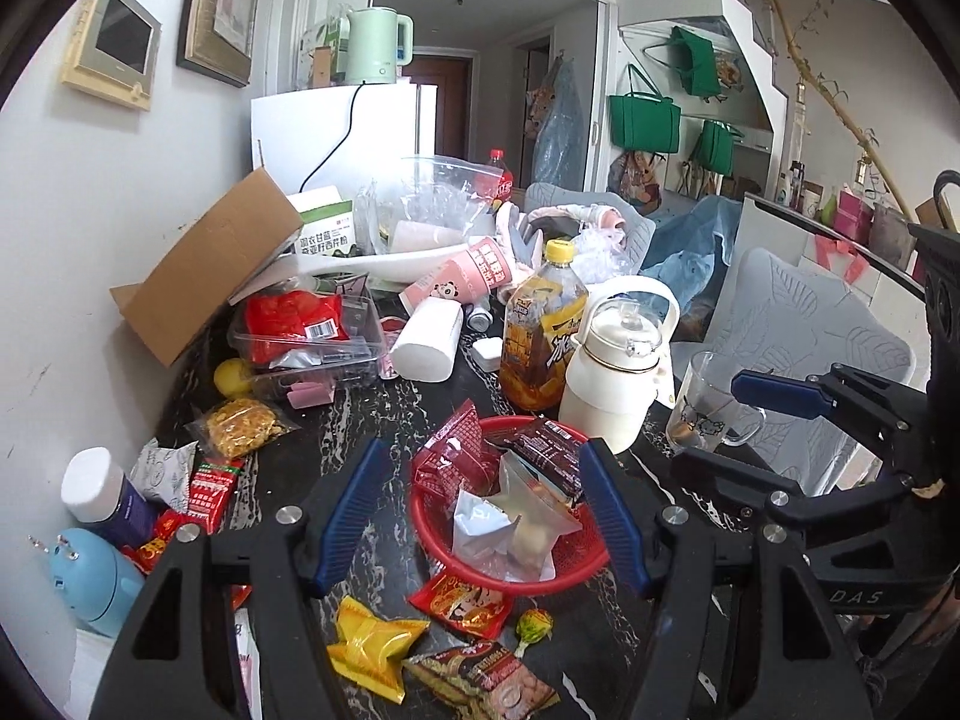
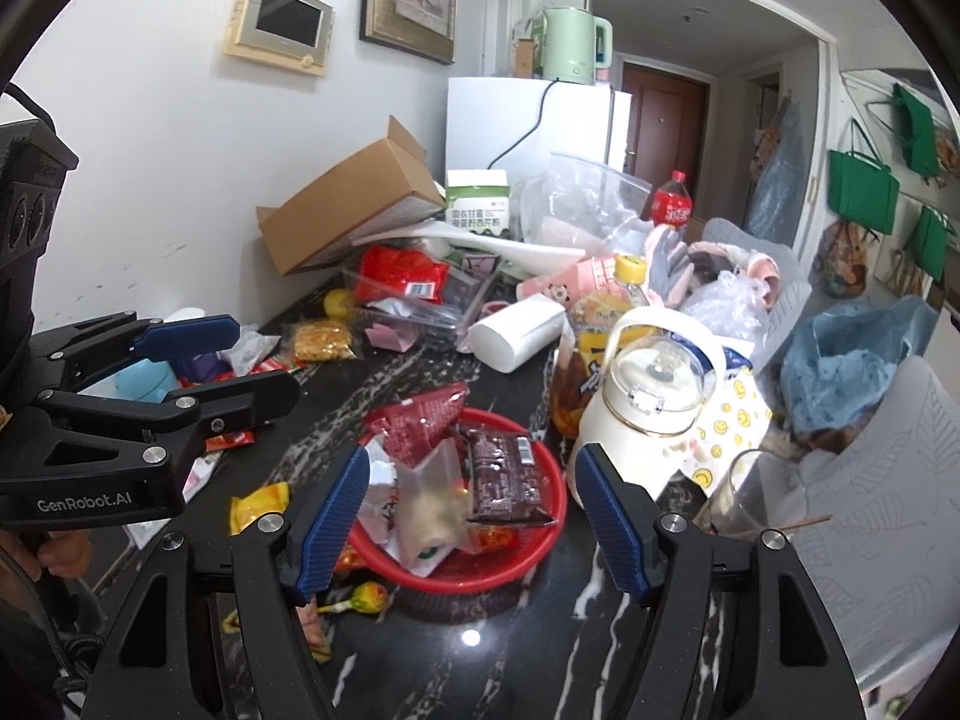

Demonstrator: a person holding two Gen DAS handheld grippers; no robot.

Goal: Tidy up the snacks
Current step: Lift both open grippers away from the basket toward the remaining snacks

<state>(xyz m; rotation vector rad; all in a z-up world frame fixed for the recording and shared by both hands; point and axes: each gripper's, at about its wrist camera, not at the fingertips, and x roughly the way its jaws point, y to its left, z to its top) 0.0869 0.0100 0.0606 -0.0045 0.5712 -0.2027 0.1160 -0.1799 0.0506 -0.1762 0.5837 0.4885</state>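
A red mesh basket (image 1: 558,577) (image 2: 528,558) sits on the black marble table and holds several snack packets, among them a dark brown bar (image 2: 504,474) and a clear pouch (image 1: 528,516). My left gripper (image 1: 480,516) is open and empty, hovering just above the basket. My right gripper (image 2: 474,516) is open and empty, also over the basket. Loose snacks lie in front of the basket: a yellow packet (image 1: 369,648), a red packet (image 1: 462,600), a lollipop (image 1: 534,624) and a nut packet (image 1: 486,684). More red sachets (image 1: 210,489) lie at left.
A white kettle jug (image 1: 612,372), a tea bottle (image 1: 540,336) and a glass mug (image 1: 708,402) stand right of the basket. A clear box with a red bag (image 1: 300,330), a cardboard box (image 1: 204,264) and a paper roll (image 1: 426,342) crowd the back.
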